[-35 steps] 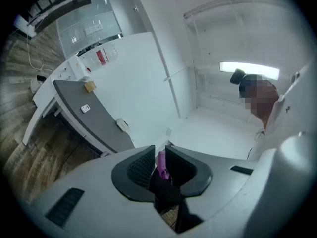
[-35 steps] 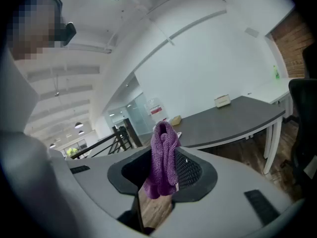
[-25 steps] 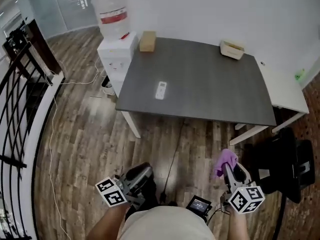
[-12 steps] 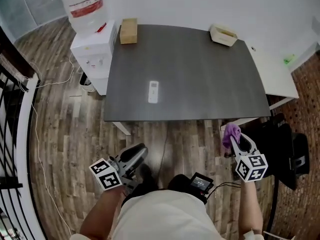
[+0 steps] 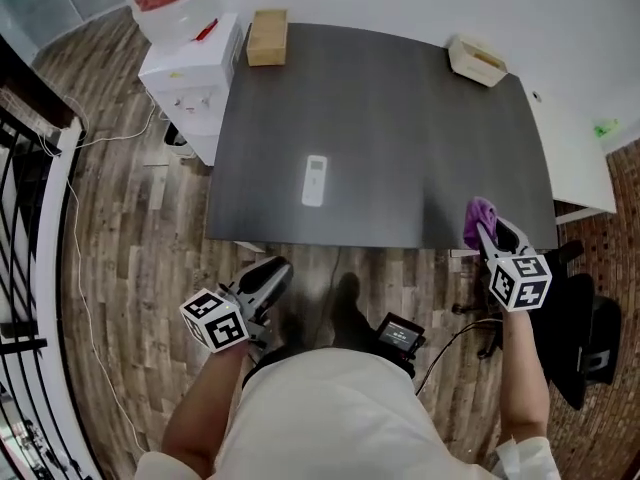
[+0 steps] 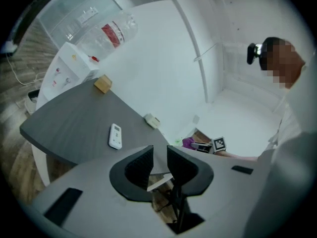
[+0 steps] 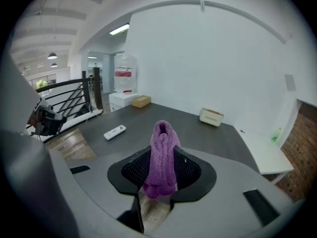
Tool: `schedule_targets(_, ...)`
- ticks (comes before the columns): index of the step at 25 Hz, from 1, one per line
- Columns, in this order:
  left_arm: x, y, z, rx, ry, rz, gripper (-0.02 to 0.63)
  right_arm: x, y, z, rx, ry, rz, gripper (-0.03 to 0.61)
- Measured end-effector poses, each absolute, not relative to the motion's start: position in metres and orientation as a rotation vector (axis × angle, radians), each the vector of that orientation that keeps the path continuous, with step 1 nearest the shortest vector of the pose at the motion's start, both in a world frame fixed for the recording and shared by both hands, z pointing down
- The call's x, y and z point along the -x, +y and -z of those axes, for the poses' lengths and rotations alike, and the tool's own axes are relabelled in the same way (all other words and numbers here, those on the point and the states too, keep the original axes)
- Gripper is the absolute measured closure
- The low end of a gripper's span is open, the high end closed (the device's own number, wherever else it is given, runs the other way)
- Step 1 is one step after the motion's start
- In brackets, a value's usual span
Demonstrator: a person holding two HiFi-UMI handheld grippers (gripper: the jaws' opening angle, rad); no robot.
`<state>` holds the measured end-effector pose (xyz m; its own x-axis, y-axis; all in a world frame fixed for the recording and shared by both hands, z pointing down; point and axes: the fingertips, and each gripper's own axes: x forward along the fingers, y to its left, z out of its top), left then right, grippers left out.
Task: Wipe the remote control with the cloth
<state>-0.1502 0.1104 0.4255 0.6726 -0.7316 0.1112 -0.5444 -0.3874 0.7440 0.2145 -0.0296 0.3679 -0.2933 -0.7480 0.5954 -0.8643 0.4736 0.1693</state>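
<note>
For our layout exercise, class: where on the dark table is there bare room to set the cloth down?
The widest bare patch of the table lies right of the remote, between the beige box behind and the cloth in the right tongs at the front edge. A smaller strip separates the remote from the cardboard box. Only the back corners are taken.

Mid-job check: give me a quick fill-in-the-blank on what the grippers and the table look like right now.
The right gripper is shut on a ___ cloth.
The white remote control lies on the dark table, touched by ___ gripper.
The left gripper is shut and holds ___.
Missing words: purple; neither; nothing.
</note>
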Motion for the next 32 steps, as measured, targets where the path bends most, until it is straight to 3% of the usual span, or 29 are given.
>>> schedule_targets(6,0.134,0.074,-0.491,-1.991,-1.207,-0.082,0.541,-0.124,-0.091,-0.419,-0.939,-2.220,-0.149,0.456)
schedule_targets(12,0.119,0.036,-0.531,-1.940,-1.359,-0.393,0.412,-0.048,-0.132,-0.467,-0.685,-2.274,-0.152,0.456)
schedule_targets(20,0.125,-0.004,-0.561,-1.957,-1.349,-0.572,0.408,0.040,-0.135,-0.500,-0.489,-2.226,-0.063,0.456)
schedule_targets(32,0.114,-0.026,-0.588,-2.037,-1.123,-0.730,0.410,0.108,-0.154,-0.527,-0.338,-2.028,0.255,0.456)
